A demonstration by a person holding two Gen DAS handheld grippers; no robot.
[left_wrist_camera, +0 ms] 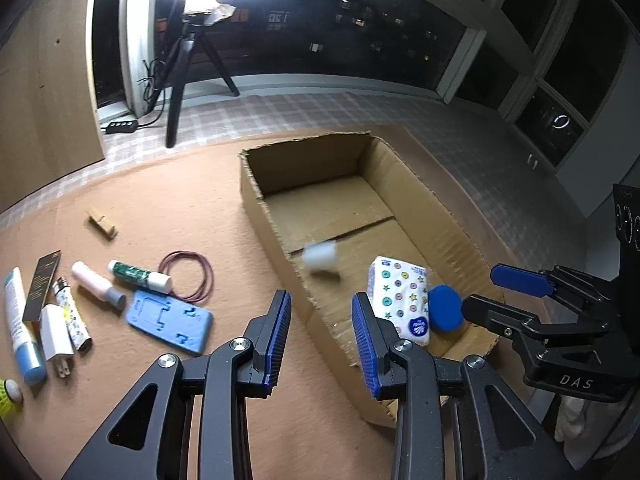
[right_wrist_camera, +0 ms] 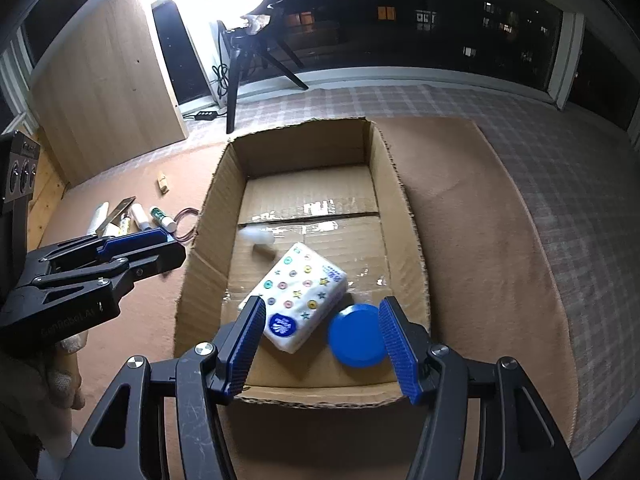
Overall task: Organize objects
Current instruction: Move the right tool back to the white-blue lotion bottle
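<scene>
Cardboard box (right_wrist_camera: 394, 184), open-topped, on tan mat (right_wrist_camera: 472, 208). Contents, right wrist view: tissue pack (right_wrist_camera: 298, 292), white with coloured dots and stars, lying flat near centre; blue round lid (right_wrist_camera: 356, 334) touching the pack's corner at 4 o'clock; small white object (right_wrist_camera: 258, 238), blurred, at 11 o'clock from the pack, identity cannot be told.

Right gripper (right_wrist_camera: 322, 346): jaws spread, nothing between them, poised over the box's near wall with pack and lid showing through the gap.

Left gripper (left_wrist_camera: 322, 338): jaws released, nothing held, over the box's left wall; the same blurred white object (left_wrist_camera: 320, 260) at 12 o'clock beyond the fingertips.

Loose items on mat outside the box, left wrist view, 9 to 10 o'clock of the left gripper:
- blue foam block (left_wrist_camera: 170, 320), flat, nearest the box
- red rubber band loop (left_wrist_camera: 188, 274), just beyond the block
- green glue stick (left_wrist_camera: 138, 274), white cap touching the loop
- pink tube (left_wrist_camera: 98, 286), grey cap
- patterned lighter (left_wrist_camera: 72, 314)
- white charger plug (left_wrist_camera: 56, 334), prongs toward the camera
- dark slim box (left_wrist_camera: 42, 284)
- white-and-blue tube (left_wrist_camera: 22, 328)
- wooden clip (left_wrist_camera: 102, 224), set apart at 11 o'clock
- yellow shuttlecock (left_wrist_camera: 8, 394), at frame edge

Ring light on tripod (left_wrist_camera: 180, 68) beyond the mat at 11 o'clock.
</scene>
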